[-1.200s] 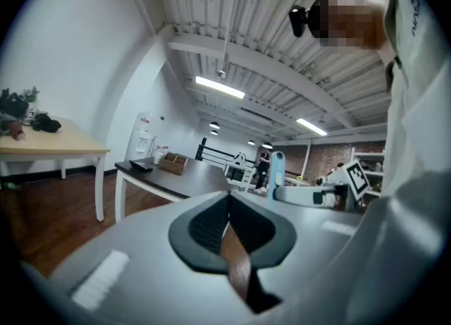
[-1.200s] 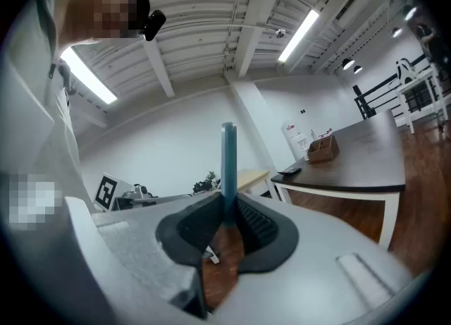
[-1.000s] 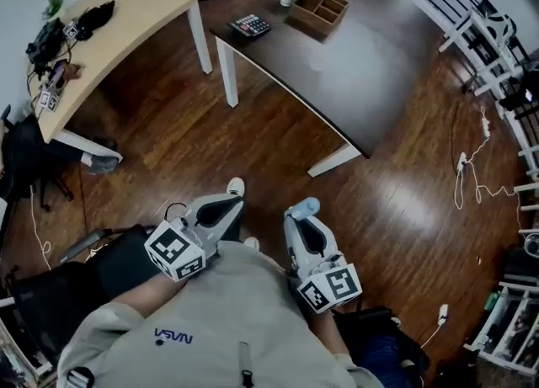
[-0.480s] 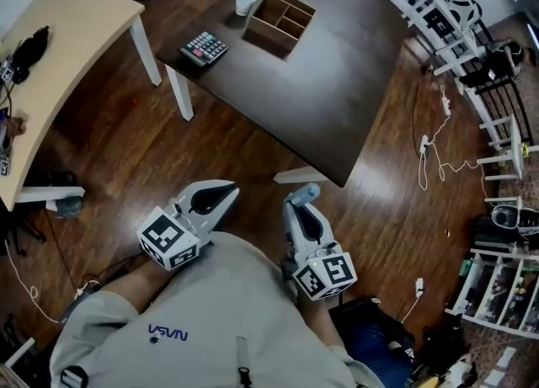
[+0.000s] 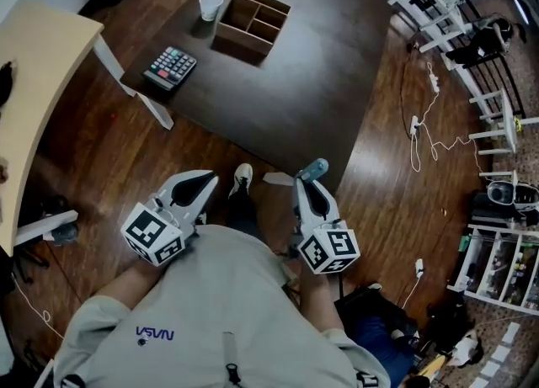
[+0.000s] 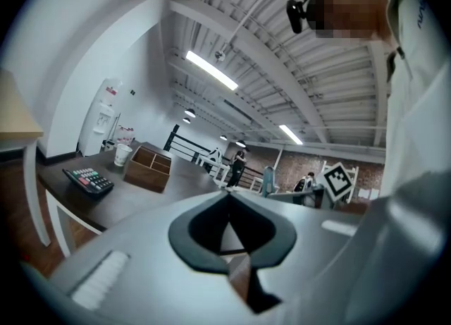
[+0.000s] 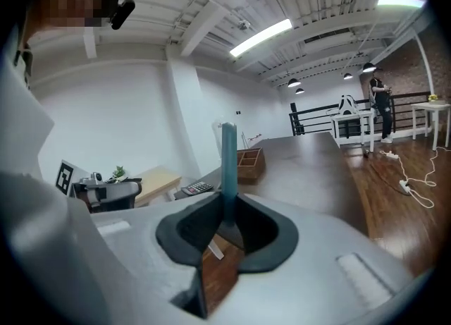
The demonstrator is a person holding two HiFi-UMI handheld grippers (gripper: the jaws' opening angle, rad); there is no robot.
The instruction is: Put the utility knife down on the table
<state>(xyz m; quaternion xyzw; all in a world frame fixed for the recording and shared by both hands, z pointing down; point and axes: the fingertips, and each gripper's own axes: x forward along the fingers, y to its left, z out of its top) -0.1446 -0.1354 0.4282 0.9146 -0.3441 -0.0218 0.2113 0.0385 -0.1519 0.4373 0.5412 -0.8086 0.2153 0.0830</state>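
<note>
A blue utility knife [image 5: 312,169] sticks up out of my right gripper [image 5: 310,183], which is shut on it; in the right gripper view the knife [image 7: 228,158] rises straight between the jaws of that gripper [image 7: 227,207]. It hangs over the floor just short of the near edge of the dark table [image 5: 312,83]. My left gripper [image 5: 198,183] is level with it to the left, also short of the table, jaws together with nothing between them [image 6: 227,202]. The dark table [image 7: 310,161] lies ahead in both gripper views.
On the dark table's far part stand a wooden divided box [image 5: 253,20], a white cup [image 5: 210,5] and a calculator [image 5: 169,66]. A light wooden desk [image 5: 34,58] is at left. White railings [image 5: 438,7], floor cables [image 5: 421,125] and shelves [image 5: 497,285] are at right.
The person has walked toward the dark table, so both grippers are now close to its near edge. The knife stays held in the right gripper.
</note>
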